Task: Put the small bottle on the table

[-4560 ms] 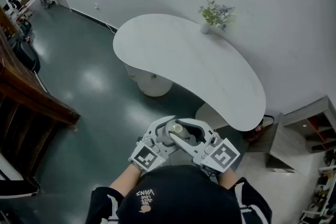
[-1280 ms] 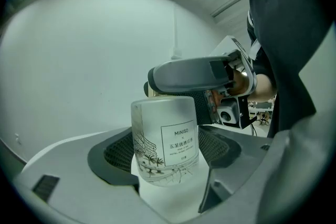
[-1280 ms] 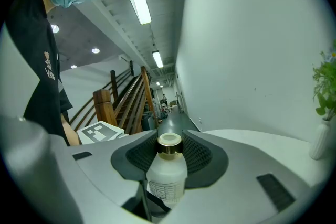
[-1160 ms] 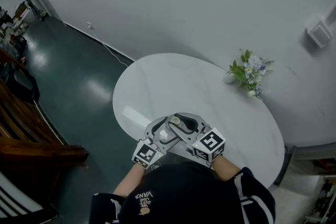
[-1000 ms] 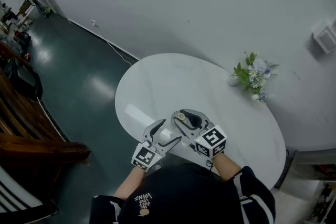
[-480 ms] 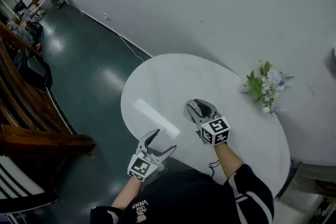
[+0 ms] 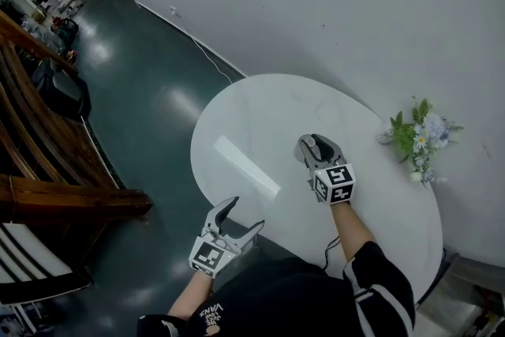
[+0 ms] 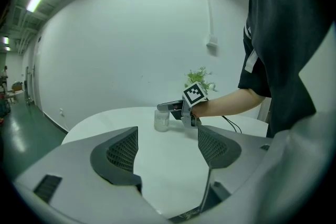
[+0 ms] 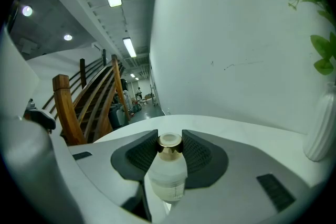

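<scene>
The right tool (image 7: 314, 143) grips the small bottle (image 9: 168, 176) upright, low over the bench (image 7: 237, 130), apparently to stand it there. The left tool (image 7: 241, 215) hangs open and empty, out of the way.

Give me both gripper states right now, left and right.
Left gripper: open, nothing between its jaws.
Right gripper: shut on the small frosted bottle with a gold collar.
</scene>
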